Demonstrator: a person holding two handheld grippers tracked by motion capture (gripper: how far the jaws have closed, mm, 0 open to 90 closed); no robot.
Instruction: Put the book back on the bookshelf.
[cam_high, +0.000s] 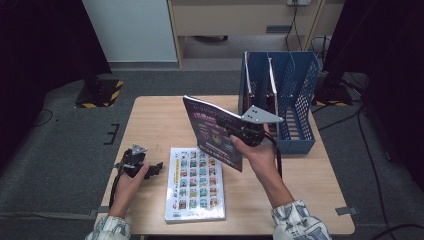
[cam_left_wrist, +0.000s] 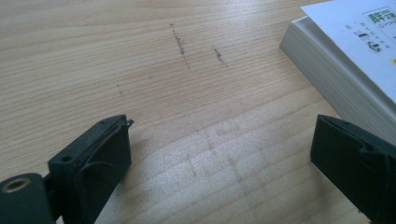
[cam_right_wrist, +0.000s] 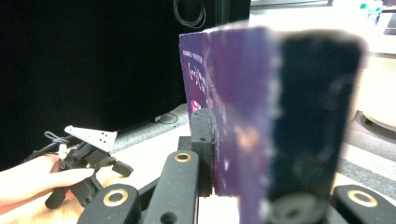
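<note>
The right gripper (cam_high: 235, 131) pinched a purple book (cam_high: 212, 132), held tilted above the table (cam_high: 155, 115) at frame centre, just left of the blue rack (cam_high: 295, 85). The left gripper (cam_high: 156, 167) sat low at lower left, jaws spread with nothing between them, beside a white book (cam_high: 196, 184) lying flat.

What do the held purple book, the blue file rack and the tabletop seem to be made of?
Purple book: paper with a glossy printed cover that catches light.
Blue file rack: probably moulded plastic, matte, with perforated mesh walls.
Tabletop: light wood or wood-look laminate, matte, with visible grain and scuff marks.
</note>
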